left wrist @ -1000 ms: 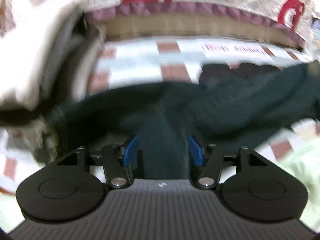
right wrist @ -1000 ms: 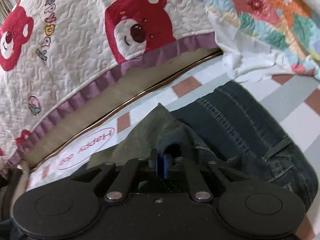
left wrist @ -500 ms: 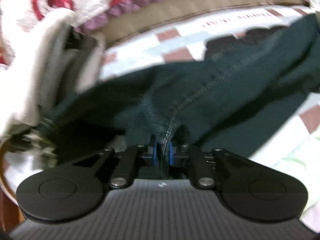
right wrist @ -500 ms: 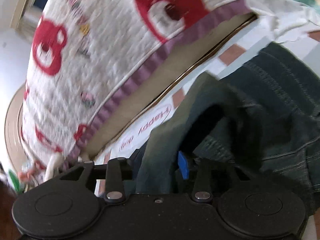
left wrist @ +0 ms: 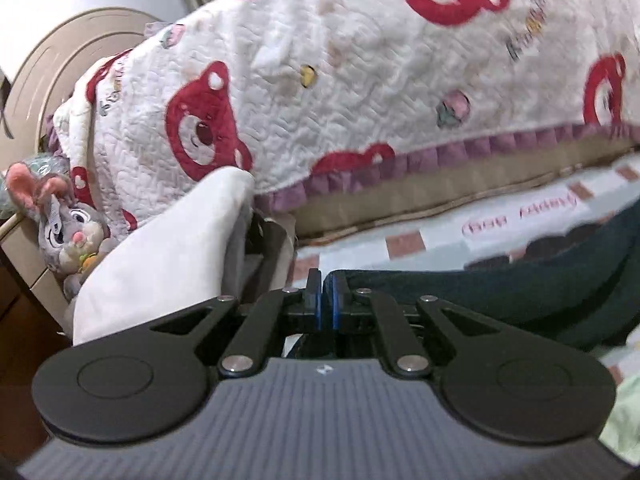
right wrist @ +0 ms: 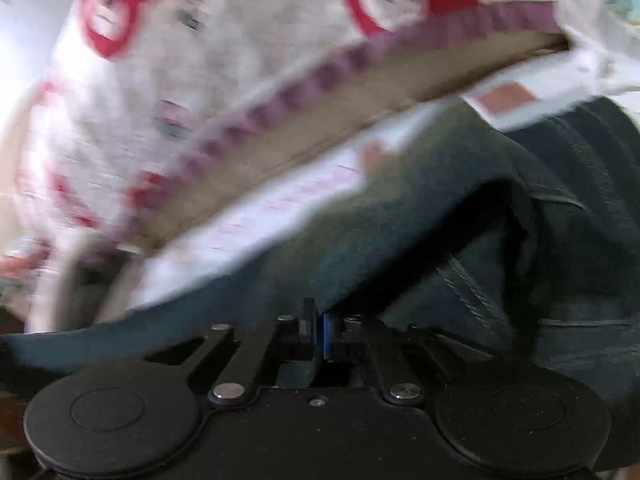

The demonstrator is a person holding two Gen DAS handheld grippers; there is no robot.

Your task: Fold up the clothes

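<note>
I find the jeans (right wrist: 460, 216) mid-fold, draped in the air over the bed (left wrist: 440, 240); right hand-held gripper (right wrist: 318, 332) and left hand-held gripper (left wrist: 325, 300) each pinch denim; flattening remains

The left gripper (left wrist: 325, 300) is built of matte black plastic, with two round discs set at its near corners and a ribbed grey housing marked by a small white logo. Black link arms are pinned by silver screws, and blue pads line the jaws. The right gripper (right wrist: 318, 330) is shaped alike, though its black housing is smooth and dust-speckled.
</note>
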